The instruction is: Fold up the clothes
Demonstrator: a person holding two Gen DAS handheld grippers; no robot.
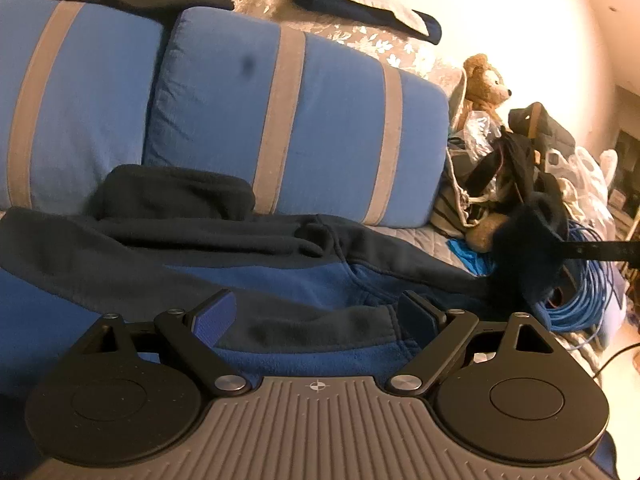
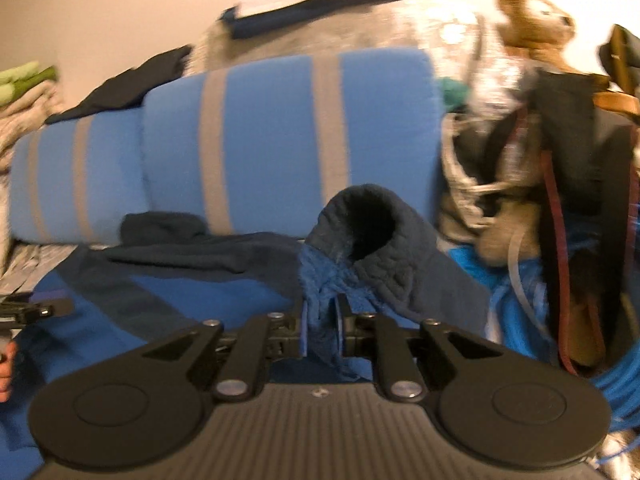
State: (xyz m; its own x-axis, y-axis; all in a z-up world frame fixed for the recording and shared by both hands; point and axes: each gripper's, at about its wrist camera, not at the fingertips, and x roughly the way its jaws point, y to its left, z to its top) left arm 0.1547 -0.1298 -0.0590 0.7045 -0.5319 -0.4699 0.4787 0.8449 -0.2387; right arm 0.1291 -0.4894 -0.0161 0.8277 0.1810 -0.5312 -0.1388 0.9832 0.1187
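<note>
Right wrist view: fuzzy blue-and-navy fleece jacket is spread flat on the bed, in front of two blue pillows with grey stripes. Its tubular cuff is lifted, with the fleece just below it pinched between the clenched right gripper pads. Left gripper is held wide open, released, just above the jacket's hem.

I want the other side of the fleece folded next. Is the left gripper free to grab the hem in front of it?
Probably yes: the left gripper is open, and the fleece hem lies uncovered between its fingers.
</note>
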